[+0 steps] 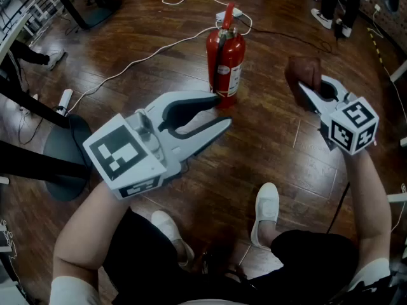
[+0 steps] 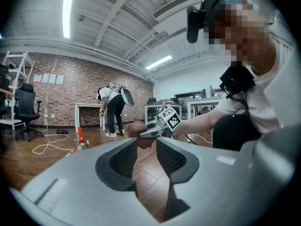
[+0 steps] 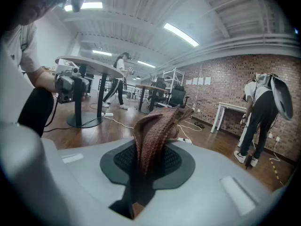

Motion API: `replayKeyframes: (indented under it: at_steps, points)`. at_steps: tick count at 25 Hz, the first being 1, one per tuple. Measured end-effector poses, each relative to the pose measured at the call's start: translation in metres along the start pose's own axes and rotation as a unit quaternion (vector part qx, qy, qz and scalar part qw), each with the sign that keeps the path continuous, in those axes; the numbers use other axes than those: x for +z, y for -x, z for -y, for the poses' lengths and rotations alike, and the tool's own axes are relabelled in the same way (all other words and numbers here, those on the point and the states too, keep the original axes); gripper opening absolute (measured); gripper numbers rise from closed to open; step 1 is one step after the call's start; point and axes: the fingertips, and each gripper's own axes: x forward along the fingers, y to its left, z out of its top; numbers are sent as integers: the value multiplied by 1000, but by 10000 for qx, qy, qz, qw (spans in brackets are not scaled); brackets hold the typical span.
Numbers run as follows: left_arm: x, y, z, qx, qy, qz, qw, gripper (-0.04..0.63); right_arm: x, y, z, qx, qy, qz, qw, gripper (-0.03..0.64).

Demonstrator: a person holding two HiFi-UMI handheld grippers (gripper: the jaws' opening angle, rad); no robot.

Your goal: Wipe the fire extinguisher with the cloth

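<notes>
Limp brown knitted cloth [image 1: 304, 70] clamped in right gripper [image 1: 305, 89]; left gripper [image 1: 222, 110] apart, empty. Standing red metal fire extinguisher [image 1: 225, 62]: probably heavy, slick; best steadied at neck.

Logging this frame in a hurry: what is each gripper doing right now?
Left gripper: open, nothing between its jaws.
Right gripper: shut on the brown cloth.
</notes>
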Motion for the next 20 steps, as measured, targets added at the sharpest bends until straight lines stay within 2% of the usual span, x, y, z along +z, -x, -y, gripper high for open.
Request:
replayKeyframes:
  at_steps: [5,9,15,20]
  points:
    - [-22,-25,-31,-228,-43,-141,9996,120,28,-72,41,-31,77,350,9994,69]
    - [-38,-34,-54,-288,139,-146,9994,120,37,-124,61,16,86,513,9986,69]
    - [-51,-41,-86,-183,390,-133,9990,120,37,-179,66,212,19,672,9975,69]
    - [-64,-47,-93,-270,462,-214,9983,120,13,-204,58,326,-18,598,9977,69]
